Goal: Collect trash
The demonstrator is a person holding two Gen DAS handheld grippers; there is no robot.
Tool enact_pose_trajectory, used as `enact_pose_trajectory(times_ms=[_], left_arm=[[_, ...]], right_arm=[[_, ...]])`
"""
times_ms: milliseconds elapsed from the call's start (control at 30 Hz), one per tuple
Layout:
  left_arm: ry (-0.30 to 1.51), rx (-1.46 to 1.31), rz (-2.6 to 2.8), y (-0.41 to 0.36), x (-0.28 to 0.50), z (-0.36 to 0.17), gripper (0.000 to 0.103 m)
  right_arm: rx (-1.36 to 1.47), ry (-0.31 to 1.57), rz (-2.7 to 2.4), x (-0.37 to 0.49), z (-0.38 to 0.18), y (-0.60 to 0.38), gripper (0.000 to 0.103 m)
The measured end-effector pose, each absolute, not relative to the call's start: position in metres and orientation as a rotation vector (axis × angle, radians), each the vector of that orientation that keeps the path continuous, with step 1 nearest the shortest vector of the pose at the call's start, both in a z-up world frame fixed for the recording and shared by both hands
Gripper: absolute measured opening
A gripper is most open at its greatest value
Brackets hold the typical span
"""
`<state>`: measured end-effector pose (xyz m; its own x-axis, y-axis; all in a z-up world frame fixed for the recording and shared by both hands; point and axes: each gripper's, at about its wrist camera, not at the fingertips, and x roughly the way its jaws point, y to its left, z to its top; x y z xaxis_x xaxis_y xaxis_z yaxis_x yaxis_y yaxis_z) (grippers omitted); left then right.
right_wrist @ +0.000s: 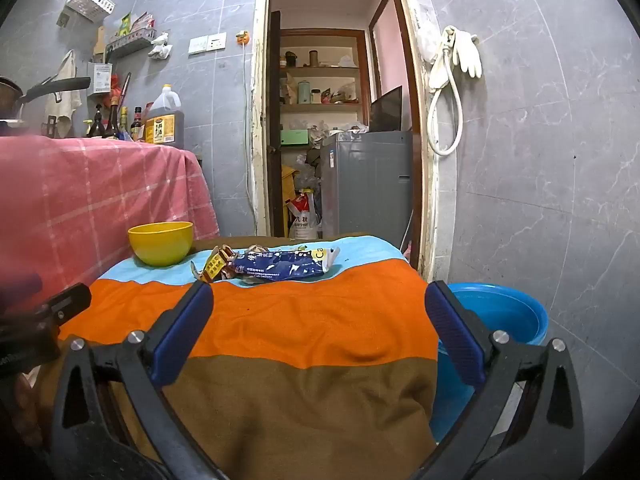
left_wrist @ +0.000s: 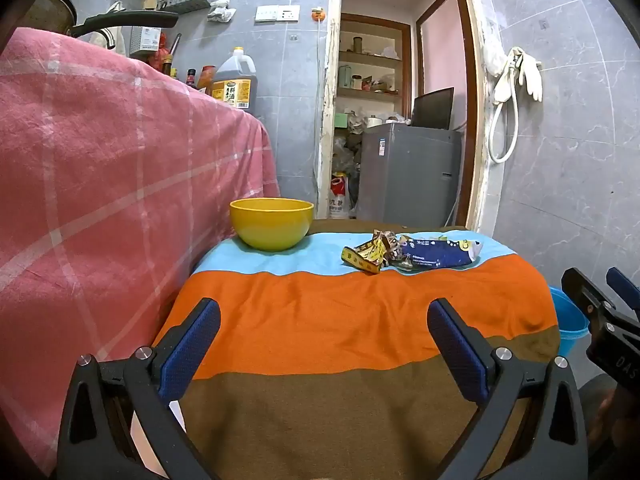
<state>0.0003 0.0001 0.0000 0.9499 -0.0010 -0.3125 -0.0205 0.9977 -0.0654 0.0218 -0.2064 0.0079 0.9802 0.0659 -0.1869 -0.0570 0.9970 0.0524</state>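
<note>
A crumpled yellow wrapper (left_wrist: pixel 370 257) (right_wrist: pixel 215 265) and a blue snack bag (left_wrist: pixel 438 254) (right_wrist: pixel 286 265) lie together on the light blue stripe at the far end of a striped cloth-covered table (left_wrist: pixel 340 320) (right_wrist: pixel 304 328). A yellow bowl (left_wrist: pixel 271 223) (right_wrist: pixel 161 242) stands to their left. My left gripper (left_wrist: pixel 324 344) is open and empty, above the near part of the table. My right gripper (right_wrist: pixel 318 332) is open and empty, also short of the trash. The right gripper shows at the right edge of the left wrist view (left_wrist: pixel 600 304).
A blue plastic basin (right_wrist: pixel 500 320) (left_wrist: pixel 568 320) sits on the floor right of the table. A tall pink checked cloth-covered counter (left_wrist: pixel 100 180) (right_wrist: pixel 80 200) stands on the left, with bottles behind. A doorway with a grey appliance (left_wrist: pixel 408 176) is straight ahead.
</note>
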Motion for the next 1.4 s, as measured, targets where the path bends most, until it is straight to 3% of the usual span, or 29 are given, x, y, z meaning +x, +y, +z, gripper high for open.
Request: enact_pose_trajectory(times_ms=[1400], left_arm=[[0.314,-0.063,0.006,0.0020,0.0031,-0.0001,0.102]], right_arm=[[0.058,0.191,0.062,0.0229,0.0062,-0.2091,0.103]])
